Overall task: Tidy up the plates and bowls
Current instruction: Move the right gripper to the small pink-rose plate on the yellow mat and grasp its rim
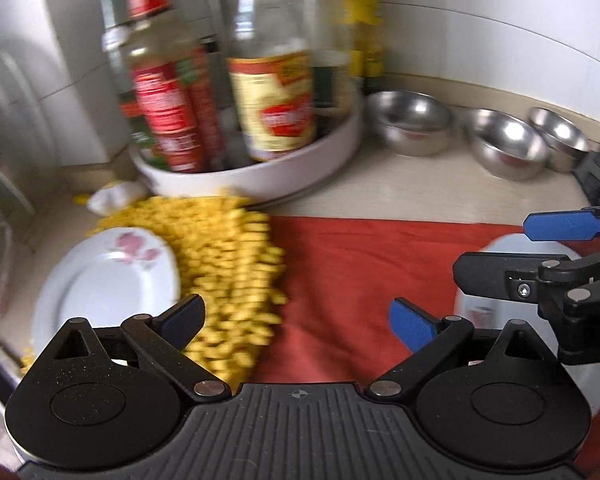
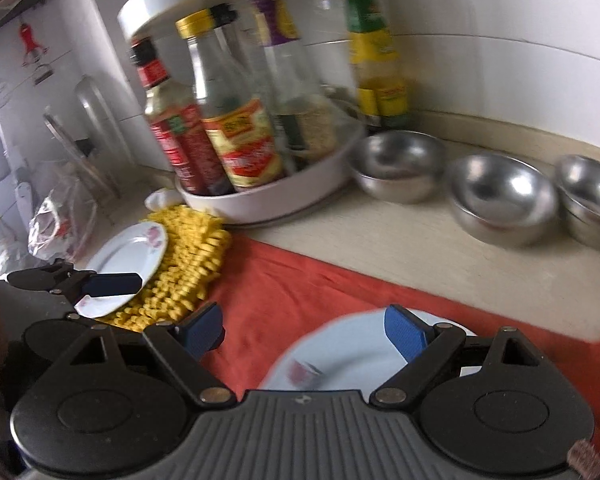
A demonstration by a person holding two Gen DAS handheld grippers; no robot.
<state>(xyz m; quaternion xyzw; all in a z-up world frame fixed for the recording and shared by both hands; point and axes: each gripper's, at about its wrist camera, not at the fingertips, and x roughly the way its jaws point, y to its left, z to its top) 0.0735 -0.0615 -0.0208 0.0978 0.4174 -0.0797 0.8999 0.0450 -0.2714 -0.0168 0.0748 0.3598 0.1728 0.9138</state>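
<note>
White tiled walls back a pale kitchen counter (image 2: 440,248), with a red cloth (image 1: 340,264) spread over its near part. At the far left stands a round white tray (image 2: 300,196) crowded with sauce bottles, and a yellow nubby mat (image 2: 184,260) lies just in front of it. Three steel bowls (image 2: 504,204) sit in a row along the far right, apart from one another and not yet stacked.

Two white flowered plates lie well apart: the left plate (image 1: 100,284) beside the yellow mat, the right plate (image 2: 352,356) on the red cloth. The left gripper (image 1: 296,316) hovers near its plate with fingers spread wide and holding nothing. The right gripper (image 2: 304,332) is also wide open and empty, with one blue finger (image 2: 406,336) over the right plate's far rim (whether it touches is unclear, since the pictures are blurred).

Sorting seems barely begun. A likely next move is closing on a plate's rim, which calls for a low, shallow approach so a finger slips beneath the edge.
</note>
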